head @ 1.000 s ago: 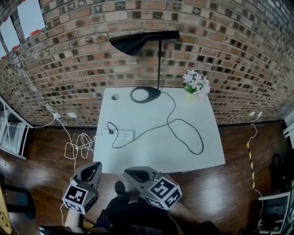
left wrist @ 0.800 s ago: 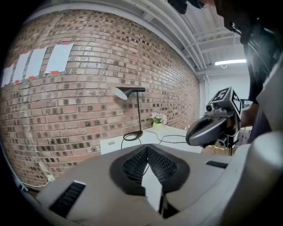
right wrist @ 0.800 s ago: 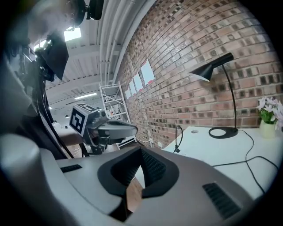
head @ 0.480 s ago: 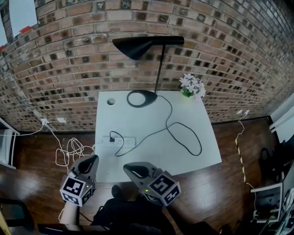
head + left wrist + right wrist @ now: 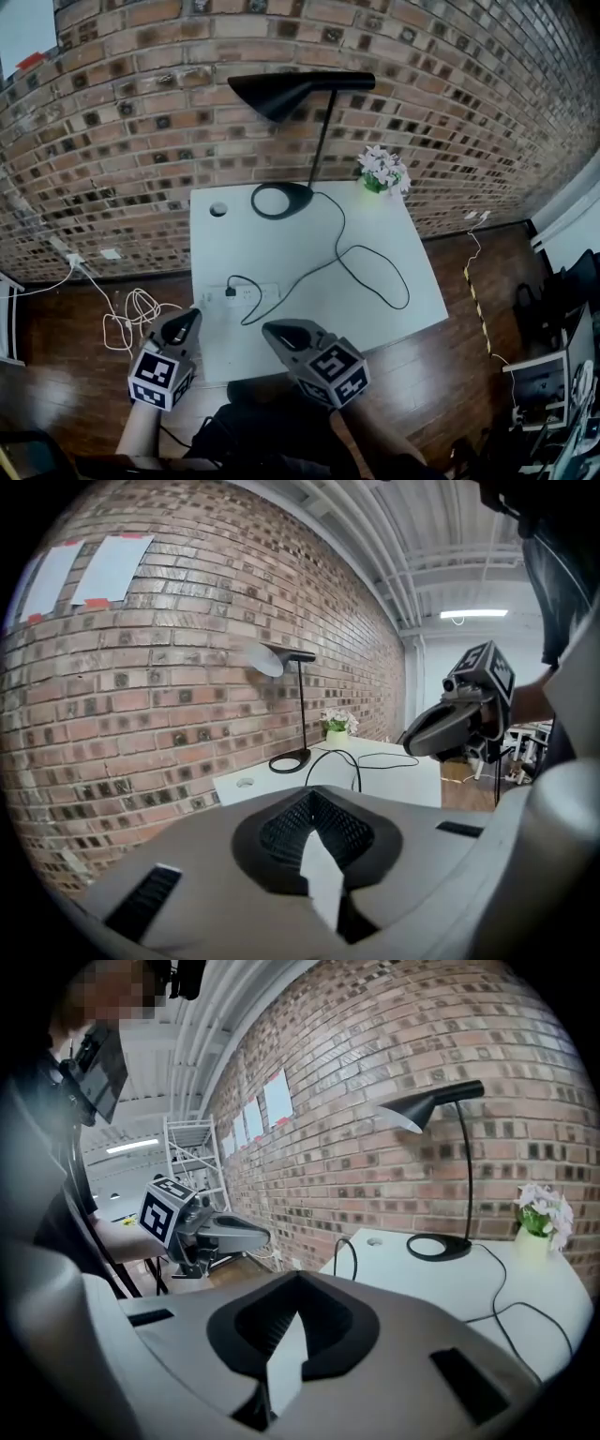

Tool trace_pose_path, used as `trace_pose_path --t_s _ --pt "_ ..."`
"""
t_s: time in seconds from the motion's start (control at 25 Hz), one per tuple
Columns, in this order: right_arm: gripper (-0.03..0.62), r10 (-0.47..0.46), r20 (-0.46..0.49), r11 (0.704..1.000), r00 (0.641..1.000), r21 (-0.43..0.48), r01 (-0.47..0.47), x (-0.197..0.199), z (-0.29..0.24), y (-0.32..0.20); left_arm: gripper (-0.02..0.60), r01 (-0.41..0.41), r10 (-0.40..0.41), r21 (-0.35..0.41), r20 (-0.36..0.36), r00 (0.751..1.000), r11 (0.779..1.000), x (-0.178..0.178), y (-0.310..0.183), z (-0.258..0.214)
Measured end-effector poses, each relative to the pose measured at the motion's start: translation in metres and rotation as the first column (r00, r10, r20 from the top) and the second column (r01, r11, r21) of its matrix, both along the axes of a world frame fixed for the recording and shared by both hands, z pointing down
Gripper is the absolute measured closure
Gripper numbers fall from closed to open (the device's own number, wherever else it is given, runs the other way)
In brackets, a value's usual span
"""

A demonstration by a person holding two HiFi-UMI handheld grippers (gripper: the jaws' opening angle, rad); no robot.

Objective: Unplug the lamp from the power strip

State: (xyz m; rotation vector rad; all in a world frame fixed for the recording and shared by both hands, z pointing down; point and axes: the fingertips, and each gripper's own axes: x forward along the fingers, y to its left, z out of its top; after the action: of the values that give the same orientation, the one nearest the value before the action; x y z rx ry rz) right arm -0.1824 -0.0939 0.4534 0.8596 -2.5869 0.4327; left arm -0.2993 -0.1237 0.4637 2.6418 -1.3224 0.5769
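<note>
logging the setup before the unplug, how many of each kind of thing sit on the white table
lamp: 1
power strip: 1
flower pot: 1
total: 3

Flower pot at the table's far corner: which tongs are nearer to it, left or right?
Right. The right tongs are at the near edge of the table, about mid-width, diagonally across from the flower pot. The left tongs are off the near left corner, farther from it.
</note>
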Motion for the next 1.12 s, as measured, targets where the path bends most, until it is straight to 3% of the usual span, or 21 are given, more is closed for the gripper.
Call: trace_pose_path --t_s 0.24,0.4,0.68,0.76,1.12 --pt "0.602 0.072 -0.077 0.996 0.994 -0.044 -0.075 0.02 0.027 -0.022 0.592 -0.052 0.054 -0.028 0.064 0.996 0.998 0.015 -0.023 0.025" --pt "0.602 0.061 -0.097 0.995 0.993 -0.074 -0.069 0.028 0.049 -0.041 0.58 -0.083 0.093 -0.081 0.132 0.987 0.993 0.024 -0.04 0.047" --pt "0.602 -0.048 -0.15 0.984 0.988 -0.175 0.022 0.022 0.094 -0.074 0.548 -0.072 0.105 -0.185 0.176 0.979 0.98 0.034 -0.062 0.084" --pt "0.602 -0.071 -0.162 0.982 0.984 -0.182 0.04 0.019 0.101 -0.087 0.451 -0.07 0.111 -0.224 0.176 0.978 0.972 0.038 -0.067 0.094" --pt "0.602 -0.249 -0.248 0.947 0.936 -0.263 0.183 -0.003 0.14 -0.099 0.445 -0.059 0.126 -0.286 0.223 0.967 0.956 0.049 -0.084 0.132"
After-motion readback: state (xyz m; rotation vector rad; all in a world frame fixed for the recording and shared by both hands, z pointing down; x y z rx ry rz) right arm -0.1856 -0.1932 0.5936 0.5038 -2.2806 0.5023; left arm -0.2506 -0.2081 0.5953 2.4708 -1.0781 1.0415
